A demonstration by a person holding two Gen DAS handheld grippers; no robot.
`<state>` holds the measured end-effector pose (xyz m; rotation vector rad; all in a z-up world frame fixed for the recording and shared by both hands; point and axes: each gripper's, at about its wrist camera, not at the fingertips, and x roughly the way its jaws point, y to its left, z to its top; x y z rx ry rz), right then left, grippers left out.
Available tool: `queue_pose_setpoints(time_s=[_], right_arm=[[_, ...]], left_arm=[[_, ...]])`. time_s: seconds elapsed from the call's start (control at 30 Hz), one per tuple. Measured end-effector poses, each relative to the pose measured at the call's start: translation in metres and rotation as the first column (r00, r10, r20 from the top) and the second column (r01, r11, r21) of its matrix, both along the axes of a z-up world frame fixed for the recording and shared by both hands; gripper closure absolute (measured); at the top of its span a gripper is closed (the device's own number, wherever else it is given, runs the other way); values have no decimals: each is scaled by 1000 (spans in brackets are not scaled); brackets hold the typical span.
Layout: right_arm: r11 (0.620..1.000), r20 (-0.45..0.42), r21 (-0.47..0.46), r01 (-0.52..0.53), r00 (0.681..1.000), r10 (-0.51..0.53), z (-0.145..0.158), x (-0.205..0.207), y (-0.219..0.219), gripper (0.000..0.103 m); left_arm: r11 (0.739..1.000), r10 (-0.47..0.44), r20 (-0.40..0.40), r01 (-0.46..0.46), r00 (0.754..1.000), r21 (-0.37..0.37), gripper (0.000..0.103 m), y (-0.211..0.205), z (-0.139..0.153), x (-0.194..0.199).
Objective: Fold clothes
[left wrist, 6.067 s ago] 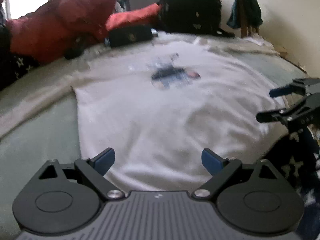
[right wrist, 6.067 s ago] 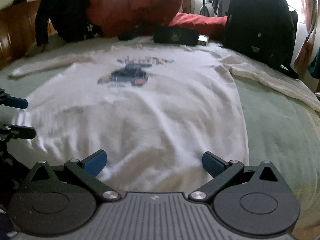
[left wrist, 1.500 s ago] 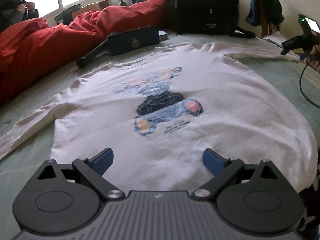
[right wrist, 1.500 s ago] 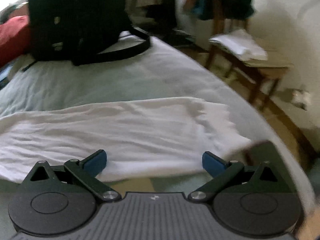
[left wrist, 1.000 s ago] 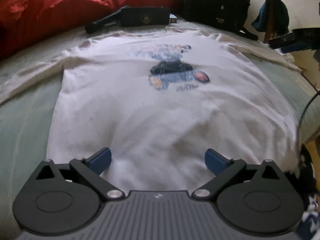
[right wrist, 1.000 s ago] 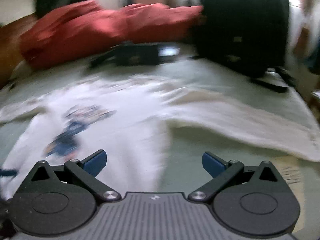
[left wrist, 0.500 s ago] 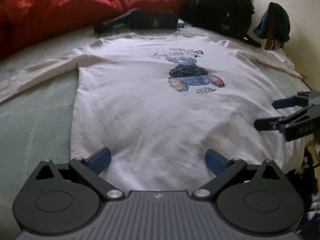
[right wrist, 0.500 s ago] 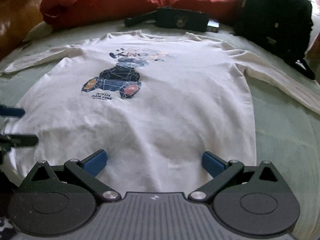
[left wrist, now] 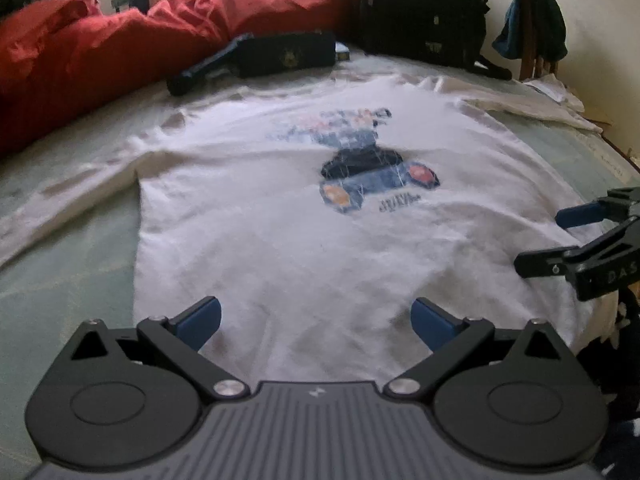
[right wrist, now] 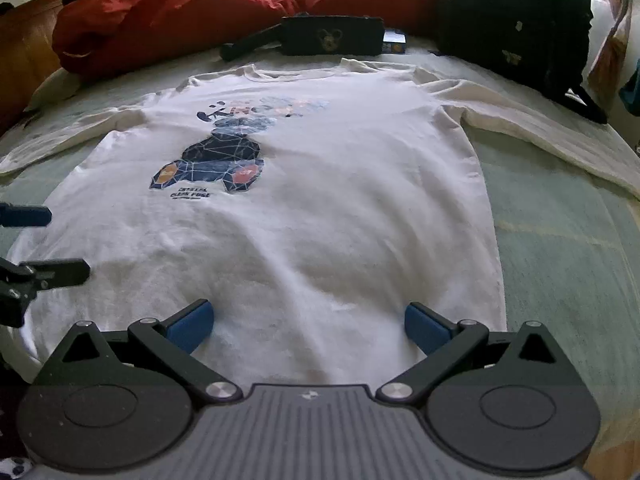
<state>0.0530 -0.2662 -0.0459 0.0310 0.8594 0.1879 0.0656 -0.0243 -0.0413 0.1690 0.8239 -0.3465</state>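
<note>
White long-sleeve shirt [right wrist: 320,208] flat on bed [right wrist: 560,248], both grippers' fingers apart nr hem

Shirt [right wrist: 320,208]: soft white cloth, matt, lightly creasing.
Bed [right wrist: 560,248]: lying under pale green woven cloth, matt.
Duvet [right wrist: 168,8]: red cloth, slight sheen.
Left tongs [left wrist: 316,320]: matt black plastic, blue pads [left wrist: 198,322].

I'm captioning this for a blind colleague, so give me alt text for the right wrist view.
A white long-sleeved shirt with a dark geometric print lies flat, face up, on a pale green bed, sleeves spread. The open right gripper hovers at its hem, the left gripper open at the left edge; a red duvet lies behind.
</note>
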Motion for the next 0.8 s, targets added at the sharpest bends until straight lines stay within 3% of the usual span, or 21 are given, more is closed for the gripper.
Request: queue_pose_setpoints(time_s=[0.2,0.4,0.63,0.8], right_arm=[[999,-15,36,12,1000,-12,7,-3,-1,0],[998,19,53,-29,999,28,24,-4,12,0],[992,71,63,-105,992,101,38,-3,33,0],[991,67,64,-119,991,115,35,8,42,0]], left_arm=[[1000,-7,-17,7,1000,-2,3,8,4,-5],[1000,4,83,-6,997,23,3,32,31,19],[999,21,179,-28,984,35,3,86,53,96],[993,114,98,-110,989,-53,3,138,39,174]])
